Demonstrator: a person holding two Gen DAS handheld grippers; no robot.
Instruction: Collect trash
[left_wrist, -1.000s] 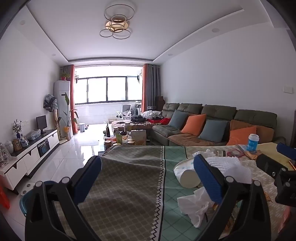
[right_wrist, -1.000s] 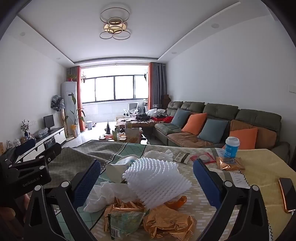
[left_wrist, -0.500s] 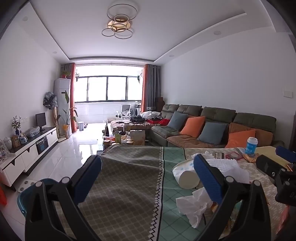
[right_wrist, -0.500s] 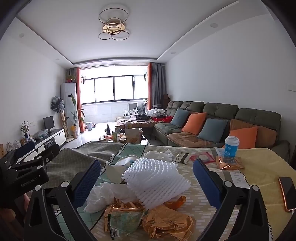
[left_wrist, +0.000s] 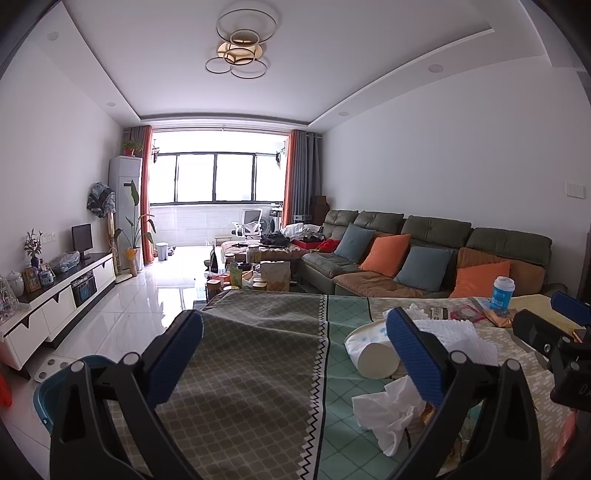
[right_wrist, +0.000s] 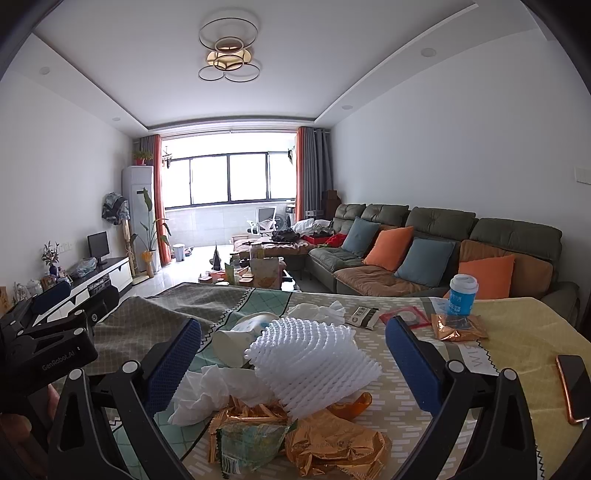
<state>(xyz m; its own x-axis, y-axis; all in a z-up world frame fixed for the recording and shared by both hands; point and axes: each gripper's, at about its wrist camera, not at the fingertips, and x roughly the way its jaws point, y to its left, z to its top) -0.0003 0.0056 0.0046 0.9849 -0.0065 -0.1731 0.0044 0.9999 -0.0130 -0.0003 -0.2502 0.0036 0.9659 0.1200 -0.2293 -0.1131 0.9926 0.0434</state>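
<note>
- Change: over the last second both views have crept only a little toward the table (right_wrist: 517, 332); nothing on it has shifted, so no trash is collected yet (my reading: still the approach).
- Bin (left_wrist: 55, 384): blue rim on the floor, left of the table's near corner; inside hidden.
- Left gripper (left_wrist: 295, 354): tongs spread wide, holding nothing, above the bare grey cloth left of the trash.
- Paper cup (left_wrist: 373, 354): on its side at the left edge of the trash heap; what shows looks empty.
- Tissue (right_wrist: 207, 391): crumpled, just in front of the cup.
- Right gripper (right_wrist: 293, 362): tongs spread, empty, the heap between them.
- Foam net (right_wrist: 310, 362): white, on top of the heap (likeliest first pick, light and springy).
- Gold wrappers (right_wrist: 332, 439): crumpled, touching the net's near side.
- Blue cup (right_wrist: 461, 295): upright, lidded, right of the heap; contents unseen.
- Phone (right_wrist: 574, 387): far right of the heap (not trash).
</note>
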